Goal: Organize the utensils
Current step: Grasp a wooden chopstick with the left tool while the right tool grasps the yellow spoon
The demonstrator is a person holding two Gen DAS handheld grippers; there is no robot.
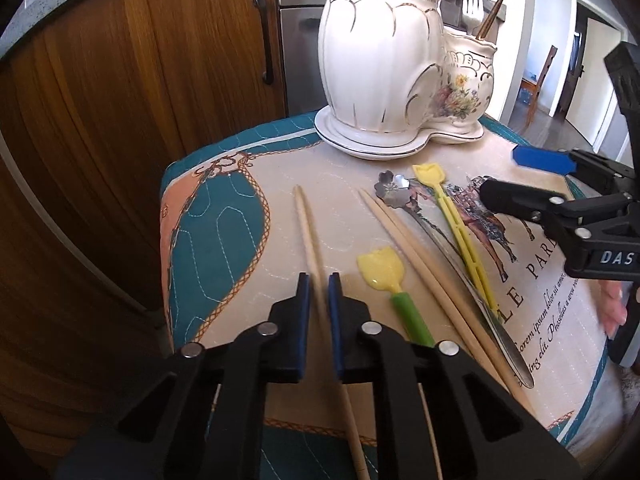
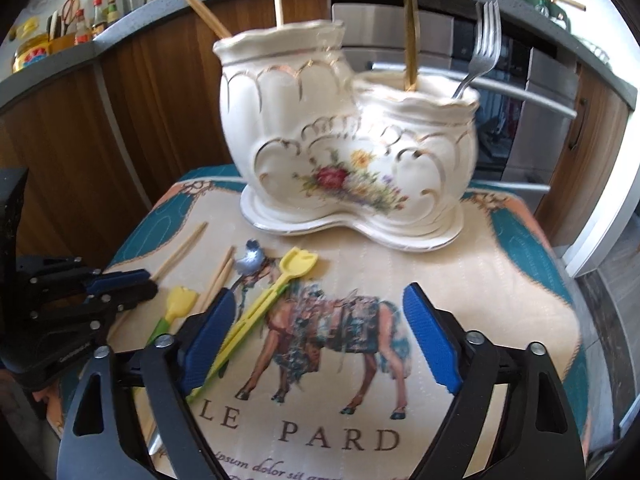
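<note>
A: What has the left gripper (image 1: 318,280) got?
B: Its blue pads are pinched onto a single chopstick (image 1: 309,228) lying on the cloth (image 1: 208,240).
A: And the right gripper (image 2: 320,320)?
B: Spread wide over the horse print, nothing gripped. A yellow pick (image 2: 272,296) runs just past its left pad (image 2: 208,340); touching or not, I can't quite tell.
A: The rest?
B: Two more chopsticks (image 1: 400,240), a flower-ended spoon (image 1: 394,188) and a yellow-and-green scoop (image 1: 384,276) lie loose. The white holder (image 2: 344,160) stands behind, with forks (image 2: 484,44) in its small cup.
</note>
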